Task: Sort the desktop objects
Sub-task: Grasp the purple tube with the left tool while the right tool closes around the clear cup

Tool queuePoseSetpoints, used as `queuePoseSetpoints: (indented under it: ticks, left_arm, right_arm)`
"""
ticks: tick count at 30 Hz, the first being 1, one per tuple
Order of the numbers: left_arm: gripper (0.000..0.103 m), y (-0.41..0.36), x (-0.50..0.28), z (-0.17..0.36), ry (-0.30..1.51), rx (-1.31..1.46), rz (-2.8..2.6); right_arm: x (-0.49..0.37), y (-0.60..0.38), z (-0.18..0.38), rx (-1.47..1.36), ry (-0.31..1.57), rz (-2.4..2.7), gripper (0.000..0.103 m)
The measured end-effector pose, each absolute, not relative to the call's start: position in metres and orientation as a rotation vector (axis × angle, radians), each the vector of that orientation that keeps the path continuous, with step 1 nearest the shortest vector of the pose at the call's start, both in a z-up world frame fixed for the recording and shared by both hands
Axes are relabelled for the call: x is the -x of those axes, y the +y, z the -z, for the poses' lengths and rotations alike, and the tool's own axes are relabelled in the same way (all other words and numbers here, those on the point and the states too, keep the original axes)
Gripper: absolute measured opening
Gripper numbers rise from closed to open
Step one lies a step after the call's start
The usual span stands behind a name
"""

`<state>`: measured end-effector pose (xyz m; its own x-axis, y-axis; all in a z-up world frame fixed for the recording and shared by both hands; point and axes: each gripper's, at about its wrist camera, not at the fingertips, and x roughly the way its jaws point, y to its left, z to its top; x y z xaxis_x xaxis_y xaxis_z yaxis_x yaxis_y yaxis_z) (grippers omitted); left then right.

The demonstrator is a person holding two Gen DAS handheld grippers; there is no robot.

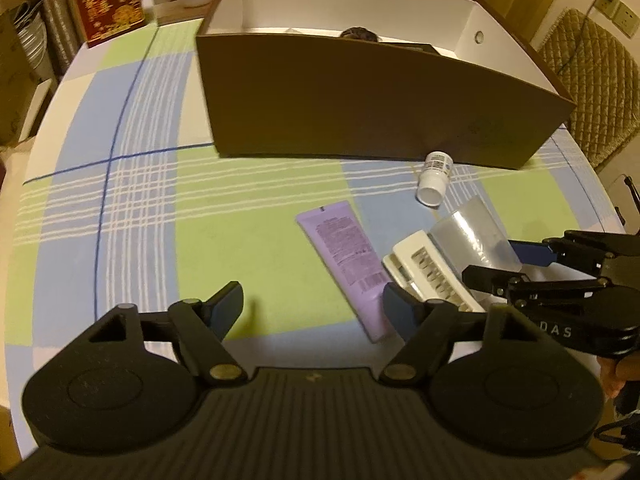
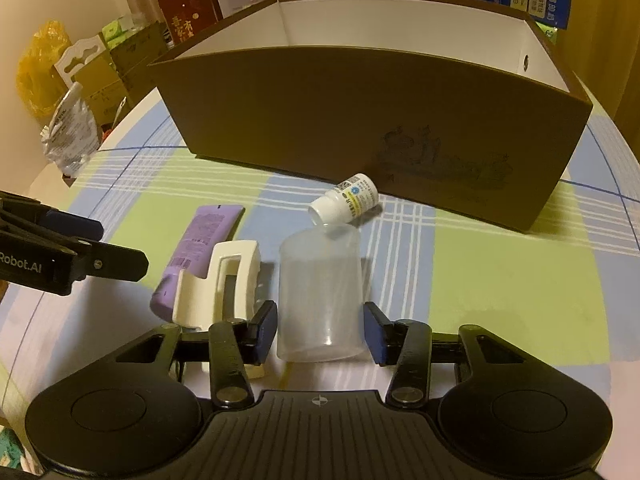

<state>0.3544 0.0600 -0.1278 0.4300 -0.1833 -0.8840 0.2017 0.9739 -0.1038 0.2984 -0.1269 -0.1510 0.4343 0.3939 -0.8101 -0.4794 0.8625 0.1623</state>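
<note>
**Ana:** Checked cloth in green, blue and white is covering the bench (image 2: 500, 264), and the brown box (image 2: 360, 120) is standing open at the far edge. How are the right tongs (image 2: 320, 330) sitting?

**Ben:** They are straddling the clear plastic cup (image 2: 320, 296), which is lying upside down with its closed base facing away from us. One blue pad is sitting just beside each wall near the rim, with a sliver of gap showing on both sides, so I am reading them as not yet pressing on it.

**Ana:** And the left tongs (image 1: 312, 312)?

**Ben:** They are hanging open over bare cloth, with nothing between them. Their right finger is overlapping the cap end of the purple tube (image 1: 348, 268) in that view; I cannot tell whether it is touching.

**Ana:** What is crowding the cup?

**Ben:** The cream hair clip (image 2: 224, 280) is lying just beside it on the left, partly over the tube. The white pill bottle (image 2: 346, 202) is lying on its side just beyond the cup's base, close to the box wall.

**Ana:** So how should the grip go?

**Ben:** I am thinking gently: thin walls are likely to flex or squirt out. Keep the left pad clear of the clip, then lift straight.
</note>
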Motion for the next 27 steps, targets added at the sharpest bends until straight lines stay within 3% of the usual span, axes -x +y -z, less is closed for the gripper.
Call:
queuePoseSetpoints:
  ticks: [5, 11, 19, 27]
  left_arm:
    - [0.071, 0.052, -0.363, 0.135, 1.113, -0.014, 0.272]
    - [0.061, 0.044, -0.379, 0.149, 1.142, -0.024, 0.303]
    - [0.034, 0.050, -0.388, 0.159, 1.158, -0.038, 0.343]
    - [0.034, 0.042, -0.395, 0.160, 1.148, -0.125, 0.372]
  right_arm:
    - [-0.304, -0.143, 0.151, 0.062, 0.994, -0.498, 0.043]
    - [-0.304, -0.168, 0.150, 0.014, 1.007, -0.435, 0.043]
    - [-0.298, -0.189, 0.148, -0.023, 1.024, -0.399, 0.043]
    - [-0.299, -0.200, 0.147, -0.037, 1.038, -0.376, 0.044]
